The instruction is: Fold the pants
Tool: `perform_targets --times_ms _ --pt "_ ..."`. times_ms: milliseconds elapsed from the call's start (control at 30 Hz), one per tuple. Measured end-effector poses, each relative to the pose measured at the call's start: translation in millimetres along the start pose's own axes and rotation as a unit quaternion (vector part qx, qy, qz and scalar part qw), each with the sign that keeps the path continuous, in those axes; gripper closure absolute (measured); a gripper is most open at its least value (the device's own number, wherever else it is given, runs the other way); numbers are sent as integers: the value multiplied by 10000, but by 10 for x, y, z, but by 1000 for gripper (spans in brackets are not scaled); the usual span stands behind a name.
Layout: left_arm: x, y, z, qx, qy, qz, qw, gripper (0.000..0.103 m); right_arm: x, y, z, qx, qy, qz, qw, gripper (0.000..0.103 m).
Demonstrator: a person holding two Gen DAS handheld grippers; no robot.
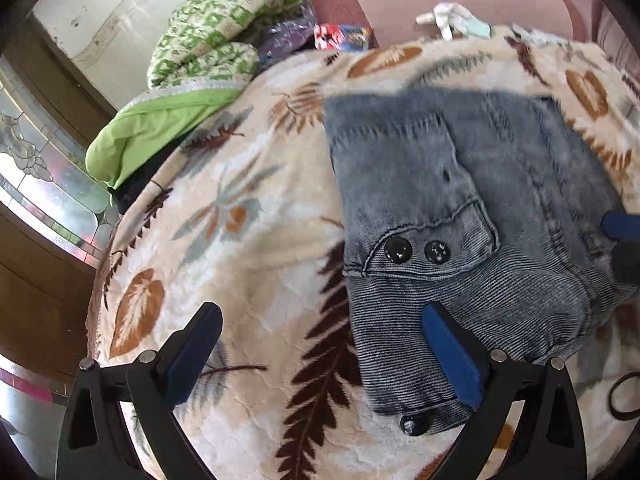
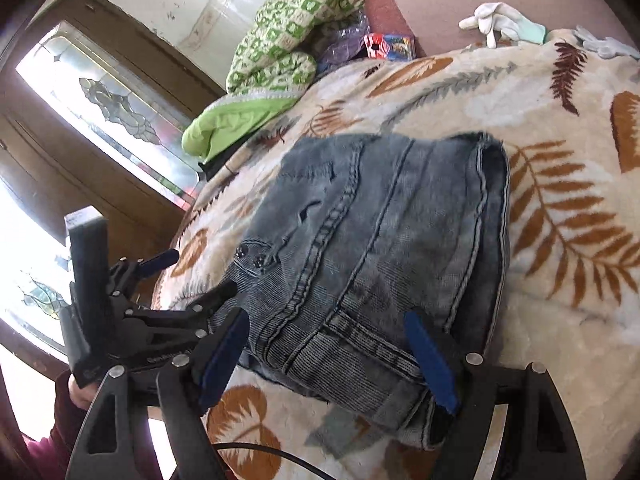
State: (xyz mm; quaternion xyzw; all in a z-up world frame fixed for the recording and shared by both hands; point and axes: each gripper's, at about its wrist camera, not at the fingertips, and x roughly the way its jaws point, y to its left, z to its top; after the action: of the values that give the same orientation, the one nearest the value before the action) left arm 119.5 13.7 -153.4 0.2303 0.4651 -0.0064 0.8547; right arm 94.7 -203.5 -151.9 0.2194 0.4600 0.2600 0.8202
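Hardly any lettering is showing legibly. In the right wrist view a line of embossed print is running along the black body of the left tool, too small and blurred to make out. The colourful packet by the maroon headboard is carrying printed graphics, but no word can be read.

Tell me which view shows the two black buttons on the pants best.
The left wrist view: the buttons sit large and near centre on the pocket flap of the pants, each separately visible. The right wrist view shows them small and dark, at the pants' left edge.
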Motion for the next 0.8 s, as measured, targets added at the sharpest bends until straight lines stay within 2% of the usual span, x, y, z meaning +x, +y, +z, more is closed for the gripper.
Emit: perform_targets --times_ms 100,200,300,433,533,633,733,800 --pt "-5 -10 -2 -214 38 85 9997 3 68 -131 -27 260 2 190 9995 20" --pt "-175 -26 8 -91 -120 271 9995 4 -11 -145 -62 365 -105 253 9990 20" --pt "-408 27 -19 -159 -347 328 9987 4 -156 -33 -98 163 -279 140 9994 20" --pt "-776 143 -37 -486 -701 341 9958 4 -450 195 -126 -352 -892 -12 9954 20" --pt "-1094 217 -46 -640 -1111 448 9907 4 -666 432 -199 -809 -1392 -368 9863 20" --pt "-1383 292 -76 -808 -1500 452 9843 4 -842 697 -321 -1250 -1833 -846 9714 20" --pt "-1622 350 -105 -979 -1813 398 9777 4 -1048 874 -547 -1407 -2264 -1210 9562 20" --pt "-1765 387 -129 -1083 -1992 339 9734 4 -1198 961 -649 -1427 -2469 -1303 9496 20"
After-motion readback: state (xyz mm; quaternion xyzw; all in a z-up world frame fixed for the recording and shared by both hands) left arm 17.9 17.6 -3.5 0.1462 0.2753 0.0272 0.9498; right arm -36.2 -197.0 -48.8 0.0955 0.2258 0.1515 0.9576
